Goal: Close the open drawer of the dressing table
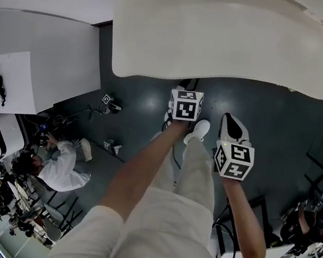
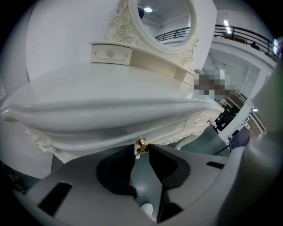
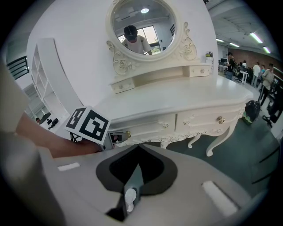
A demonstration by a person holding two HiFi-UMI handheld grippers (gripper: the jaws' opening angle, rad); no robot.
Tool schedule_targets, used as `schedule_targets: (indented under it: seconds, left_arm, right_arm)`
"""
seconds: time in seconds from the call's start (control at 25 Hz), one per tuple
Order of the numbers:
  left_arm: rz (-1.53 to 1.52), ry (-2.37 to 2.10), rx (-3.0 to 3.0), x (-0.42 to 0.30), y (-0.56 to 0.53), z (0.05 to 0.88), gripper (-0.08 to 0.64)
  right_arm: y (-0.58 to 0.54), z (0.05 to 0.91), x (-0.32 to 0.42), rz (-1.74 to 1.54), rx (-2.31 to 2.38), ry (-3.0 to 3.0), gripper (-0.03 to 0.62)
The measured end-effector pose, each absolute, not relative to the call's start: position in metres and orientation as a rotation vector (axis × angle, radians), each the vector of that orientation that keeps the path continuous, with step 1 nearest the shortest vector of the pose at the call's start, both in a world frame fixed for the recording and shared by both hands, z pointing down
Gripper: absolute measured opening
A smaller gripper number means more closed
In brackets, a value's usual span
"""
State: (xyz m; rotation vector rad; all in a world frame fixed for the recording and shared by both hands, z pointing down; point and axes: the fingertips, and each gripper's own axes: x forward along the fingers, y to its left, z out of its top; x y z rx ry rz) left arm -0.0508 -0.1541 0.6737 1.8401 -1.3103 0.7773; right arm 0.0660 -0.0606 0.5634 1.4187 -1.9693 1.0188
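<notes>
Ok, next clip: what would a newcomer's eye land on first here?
The big white dressing table with its carved round mirror fills the right gripper view. In the left gripper view, the left gripper grips a small brass knob under the tabletop's edge, while the right gripper hangs beside it in the head view, jaws together.
</notes>
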Motion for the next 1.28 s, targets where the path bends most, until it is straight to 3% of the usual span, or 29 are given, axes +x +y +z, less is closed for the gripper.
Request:
schedule_targets:
  seconds: [0.64, 0.92, 1.28]
  left_arm:
    - [0.902, -1.268, 1.932, -0.052, -0.133, 0.652, 0.096]
    - [0.881, -1.245, 1.988, -0.053, -0.117, 0.61, 0.013]
    - [0.84, -1.22, 2.043, -0.047, -0.096, 0.555, 0.009]
  right_arm:
    - [-0.051, 0.553, 0.058, 1.002, 1.428, -1.989, 0.001]
    - [-0.048, 0.537, 0.057, 0.987, 1.468, -1.997, 0.0]
    - [-0.042, 0.505, 0.054, 0.936, 1.512, -2.023, 0.001]
